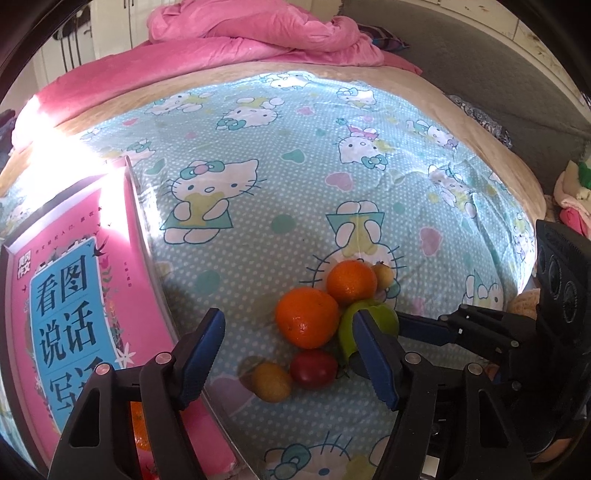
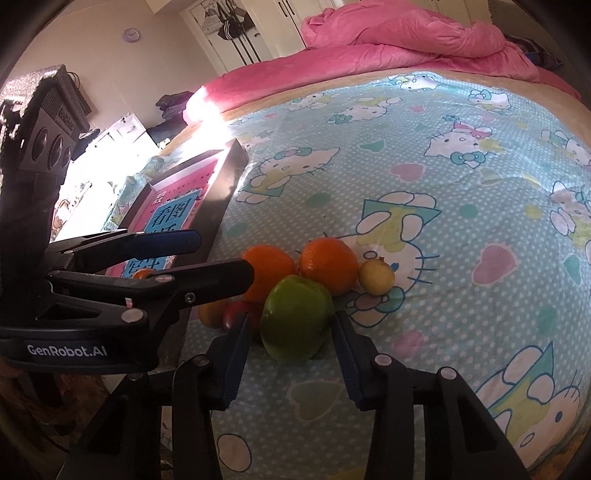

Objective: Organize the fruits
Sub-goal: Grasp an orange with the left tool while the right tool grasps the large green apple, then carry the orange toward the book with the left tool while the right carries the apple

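Bedsheet (image 2: 461, 229): two oranges (image 2: 328, 265), one apple (image 2: 295, 323)

Both grippers are built of black plastic. The left gripper (image 1: 288, 354) and right gripper (image 2: 290, 354) carry blue ribbed pads (image 1: 376, 365) and round silver screws (image 2: 383, 360). White "GenRobot.AI" lettering (image 2: 67, 350) is printed on the left one, below three round lenses (image 2: 51, 147).

We are seeing two oranges (image 2: 328, 266) glowing orange, a green apple (image 2: 295, 319), a red fruit (image 1: 313, 368), a pale-blue cat-print sheet (image 1: 295, 166), a pink quilt (image 2: 406, 33), a pink-and-blue book (image 1: 70, 295).
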{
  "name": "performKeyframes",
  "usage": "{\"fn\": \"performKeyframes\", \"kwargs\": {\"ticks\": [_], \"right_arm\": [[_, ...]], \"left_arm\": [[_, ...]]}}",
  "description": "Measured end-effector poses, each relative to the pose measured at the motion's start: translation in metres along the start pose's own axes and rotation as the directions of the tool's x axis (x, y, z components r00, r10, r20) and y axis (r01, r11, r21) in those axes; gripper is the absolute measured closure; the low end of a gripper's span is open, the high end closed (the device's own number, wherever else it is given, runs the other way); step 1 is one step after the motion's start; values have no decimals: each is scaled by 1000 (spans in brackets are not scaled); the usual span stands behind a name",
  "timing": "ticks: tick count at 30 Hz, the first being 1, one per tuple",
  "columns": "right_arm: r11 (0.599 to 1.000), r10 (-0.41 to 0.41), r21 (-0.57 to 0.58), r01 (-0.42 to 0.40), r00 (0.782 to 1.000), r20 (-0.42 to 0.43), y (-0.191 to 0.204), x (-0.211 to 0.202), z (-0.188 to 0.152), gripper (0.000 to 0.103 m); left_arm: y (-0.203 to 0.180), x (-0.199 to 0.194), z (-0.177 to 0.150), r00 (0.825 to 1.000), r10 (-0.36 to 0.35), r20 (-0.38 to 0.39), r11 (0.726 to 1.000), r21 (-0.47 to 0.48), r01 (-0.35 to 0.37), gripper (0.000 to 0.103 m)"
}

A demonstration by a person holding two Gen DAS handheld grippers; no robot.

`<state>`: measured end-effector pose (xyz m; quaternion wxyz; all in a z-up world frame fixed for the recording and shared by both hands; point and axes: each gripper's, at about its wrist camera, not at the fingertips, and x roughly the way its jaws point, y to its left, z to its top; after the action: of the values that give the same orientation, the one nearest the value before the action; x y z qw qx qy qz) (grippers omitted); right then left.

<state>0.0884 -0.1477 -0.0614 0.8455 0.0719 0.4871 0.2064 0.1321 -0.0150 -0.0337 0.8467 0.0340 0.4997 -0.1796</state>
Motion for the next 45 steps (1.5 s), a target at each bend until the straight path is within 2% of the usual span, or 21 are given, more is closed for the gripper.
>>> {"fn": "performKeyframes", "kwargs": {"ticks": [12,20,24,27,34,36,38,45], "right_arm": [[1000,6,23,-6,1000,-27,-5,13,-2,60],[999,14,31,-13,999,-30,-8,11,-2,61],[999,-41,-17,40,999,-13,-4,-2,-3,61],[999,-48,-13,48,999,-18,-8,-8,-6,61],[999,-43,32,44,999,-13,-17,-10,-4,61],[998,-43,38,43,999,-13,-18,-9,-4,61],[998,-43,43,44,999,-9,-19,-9,-3,61],[998,-41,51,41,999,-4,-20,-7,-1,61]], "left_arm": [[2,23,6,998,-13,-55,1000,-12,12,34],[5,30,5,995,-67,-76,997,-40,64,36],[-4,35,4,994,-54,-90,999,2,54,37],[-8,38,5,993,-69,-98,998,6,70,40],[-9,43,11,995,-34,-98,999,24,37,40],[-9,43,12,995,-28,-91,999,28,31,45],[-10,42,11,994,-62,-88,998,24,64,58],[-13,41,10,995,-58,-78,998,32,60,58]]}}
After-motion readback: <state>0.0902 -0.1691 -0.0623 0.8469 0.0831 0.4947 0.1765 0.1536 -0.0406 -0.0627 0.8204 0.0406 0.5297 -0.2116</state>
